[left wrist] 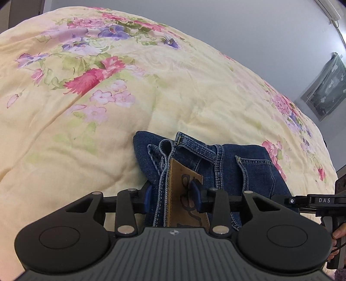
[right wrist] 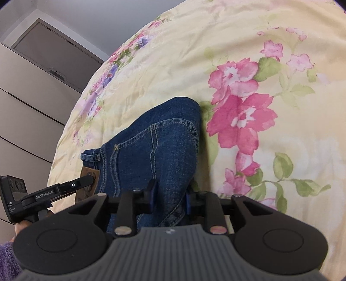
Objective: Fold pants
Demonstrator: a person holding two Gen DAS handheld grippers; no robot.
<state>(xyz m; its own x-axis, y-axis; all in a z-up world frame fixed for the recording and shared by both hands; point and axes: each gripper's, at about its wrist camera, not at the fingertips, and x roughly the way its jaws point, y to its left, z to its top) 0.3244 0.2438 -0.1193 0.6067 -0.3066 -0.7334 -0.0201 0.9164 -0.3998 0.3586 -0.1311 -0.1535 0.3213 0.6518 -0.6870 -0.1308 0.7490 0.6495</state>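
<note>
Place: a bedroom in a home.
Bed: a wide bed [left wrist: 194, 97] fills most of both views, covered with a pale yellow quilt [right wrist: 248, 173] printed with pink and purple flowers.
Furniture: a beige wardrobe [right wrist: 32, 112] with flat doors stands beside the bed.
Walls: plain light grey walls [left wrist: 259, 32].
Wall object: a framed panel with a floral cover [left wrist: 326, 86] hangs on the wall.
Upper corner: a white air conditioner [left wrist: 328, 10] is fixed high on the wall.

Left gripper [left wrist: 174, 197]: black body, ribbed grey housing, blue pads [left wrist: 195, 190], silver screws.
Right gripper [right wrist: 169, 197]: same build.
Sleeve [right wrist: 6, 255]: fuzzy purple.
</note>
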